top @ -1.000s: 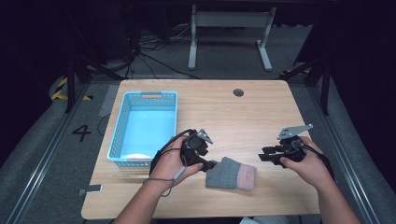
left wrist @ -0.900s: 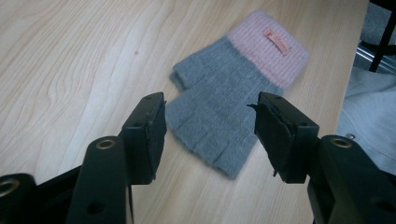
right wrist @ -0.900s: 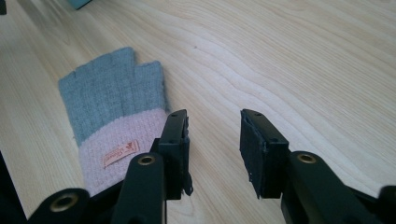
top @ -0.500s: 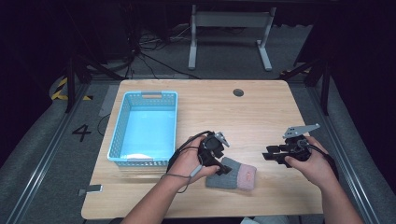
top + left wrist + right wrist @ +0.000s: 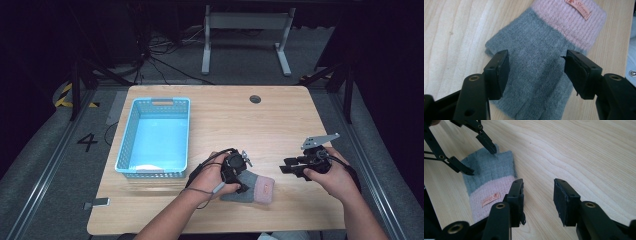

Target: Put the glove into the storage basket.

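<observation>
Straddling the grey glove (image 5: 534, 75), your left gripper (image 5: 536, 72) has its fingers apart; your right gripper (image 5: 537, 200), beside it, likewise gapes over the worktop (image 5: 586, 152).

A soft knitted glove (image 5: 536, 60) lies flat on the wooden table (image 5: 225, 115), near the front edge and a little right of the middle. Most of it is grey. One end has a wide pink cuff (image 5: 574, 22) with ribbed lines in the knit. A small pink label (image 5: 577, 9) with tiny writing is sewn on the cuff; the writing is too small to read. The glove looks fuzzy and thick. In the high view the grey part points left and the pink cuff points right. The grey end has short finger parts that lie close together. The glove is not folded or bunched up.
</observation>
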